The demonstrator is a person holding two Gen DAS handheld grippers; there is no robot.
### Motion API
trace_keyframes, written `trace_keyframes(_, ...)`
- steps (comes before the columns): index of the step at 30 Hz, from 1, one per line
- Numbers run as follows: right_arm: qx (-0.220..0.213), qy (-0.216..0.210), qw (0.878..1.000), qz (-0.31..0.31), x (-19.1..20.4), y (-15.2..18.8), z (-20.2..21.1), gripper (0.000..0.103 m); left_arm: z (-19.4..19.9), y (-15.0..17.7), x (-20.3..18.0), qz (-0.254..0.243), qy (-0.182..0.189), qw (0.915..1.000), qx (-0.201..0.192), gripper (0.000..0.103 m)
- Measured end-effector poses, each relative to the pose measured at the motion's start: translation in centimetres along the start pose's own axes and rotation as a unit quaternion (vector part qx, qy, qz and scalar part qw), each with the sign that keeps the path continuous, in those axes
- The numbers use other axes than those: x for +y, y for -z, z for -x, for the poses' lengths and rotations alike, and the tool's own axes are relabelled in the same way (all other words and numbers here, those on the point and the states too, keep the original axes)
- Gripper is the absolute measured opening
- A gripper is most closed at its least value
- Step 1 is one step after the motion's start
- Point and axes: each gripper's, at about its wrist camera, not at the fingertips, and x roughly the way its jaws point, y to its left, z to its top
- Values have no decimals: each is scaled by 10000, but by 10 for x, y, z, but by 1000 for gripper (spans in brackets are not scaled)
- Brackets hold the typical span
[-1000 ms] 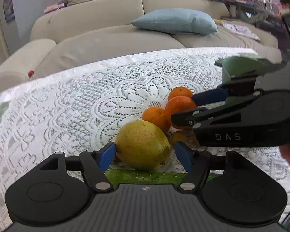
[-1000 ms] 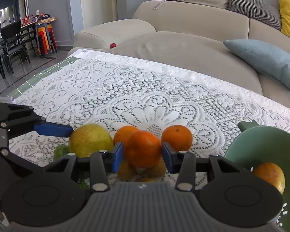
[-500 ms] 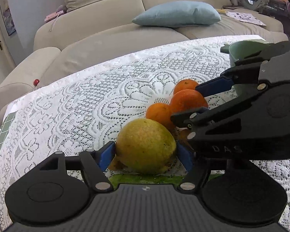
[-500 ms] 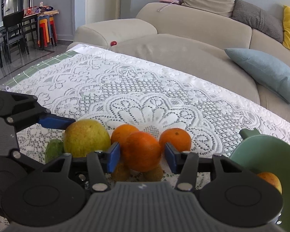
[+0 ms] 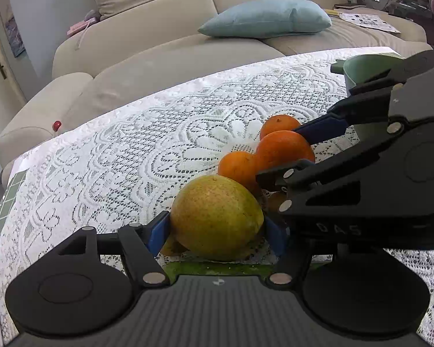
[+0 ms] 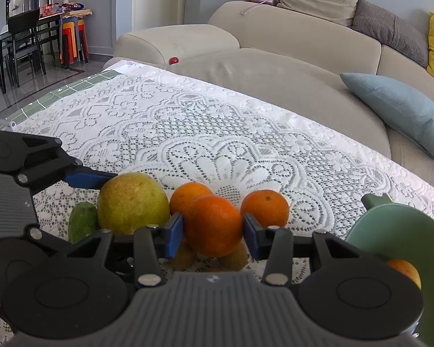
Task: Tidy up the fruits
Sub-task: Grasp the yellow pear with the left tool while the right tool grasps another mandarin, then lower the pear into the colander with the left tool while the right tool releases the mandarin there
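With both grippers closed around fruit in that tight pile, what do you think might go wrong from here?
1. The right gripper holds an orange that sits above two kiwis; lifting it may send them rolling.
2. The left gripper grips only the mango's widest part, so the mango might slip.
3. The two grippers sit close together, so they may knock into each other when lifting.

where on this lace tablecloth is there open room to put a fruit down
The white lace tablecloth lies bare from the fruit cluster back to the beige sofa, and leftward to the green checked edge. It is crowded in front: yellow-green pear-like fruit, three oranges, small brown fruits, green fruit, both grippers, and the green bowl at right.
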Motion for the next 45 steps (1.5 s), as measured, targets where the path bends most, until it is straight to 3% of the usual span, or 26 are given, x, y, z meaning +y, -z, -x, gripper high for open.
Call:
trace_keyframes(27,-486,247,9971,-536,-36,-2,74,42,51,-24,-5,779,149,9953,-553,78)
trace_keyframes(39,-253,723,9910,-1097,-96,23,101,42,66,-45,-16,1309,763,9862,-662,78)
trace_keyframes(45,34,898,9868,-1347,-124,41,107,42,67,-60,-35,1278,1087,9837,-646,78)
